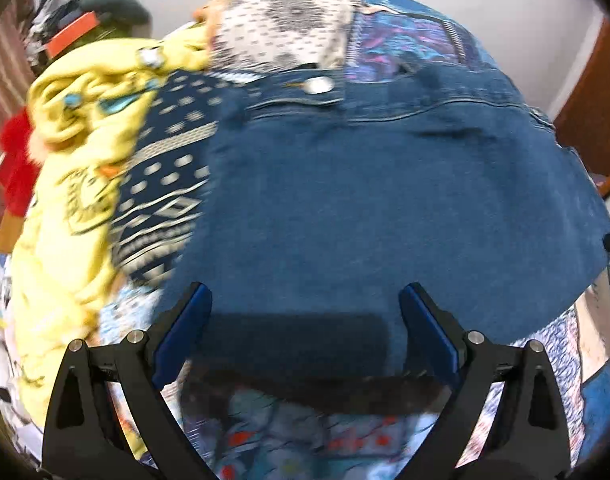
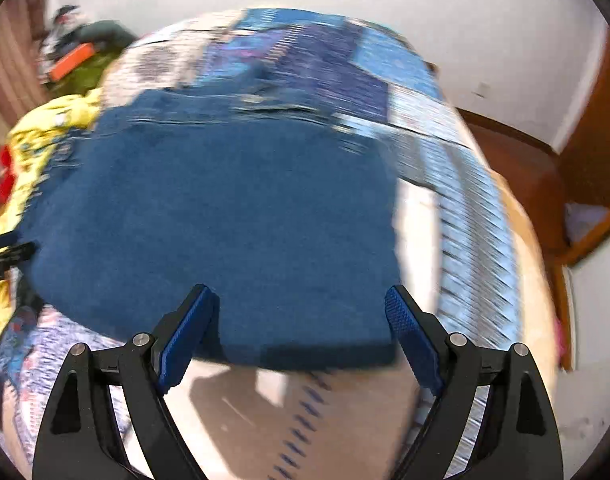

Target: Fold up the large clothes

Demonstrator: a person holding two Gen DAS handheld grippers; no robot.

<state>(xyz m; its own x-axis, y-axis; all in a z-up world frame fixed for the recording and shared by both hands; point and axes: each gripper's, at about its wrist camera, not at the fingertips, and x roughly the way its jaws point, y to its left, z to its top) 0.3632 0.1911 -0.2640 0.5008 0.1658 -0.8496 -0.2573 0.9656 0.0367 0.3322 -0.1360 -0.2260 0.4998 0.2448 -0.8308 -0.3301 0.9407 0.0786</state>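
A blue denim garment (image 1: pixel 365 200) lies spread flat on a bed with a patchwork cover (image 1: pixel 289 32); a metal button (image 1: pixel 319 85) shows near its far waistband. It also fills the right wrist view (image 2: pixel 225 208). My left gripper (image 1: pixel 305 300) is open, its blue pads just above the garment's near edge, holding nothing. My right gripper (image 2: pixel 301 300) is open over the near right corner of the denim, also empty. The left gripper's tip shows at the left edge of the right wrist view (image 2: pixel 9 254). Both views are blurred.
A crumpled yellow garment (image 1: pixel 73 152) and a navy patterned cloth (image 1: pixel 165 184) lie left of the denim. Something red (image 1: pixel 17 160) sits beyond them. A heap of clothes (image 1: pixel 85 16) is at the far left. Wooden furniture (image 2: pixel 585 152) stands right of the bed.
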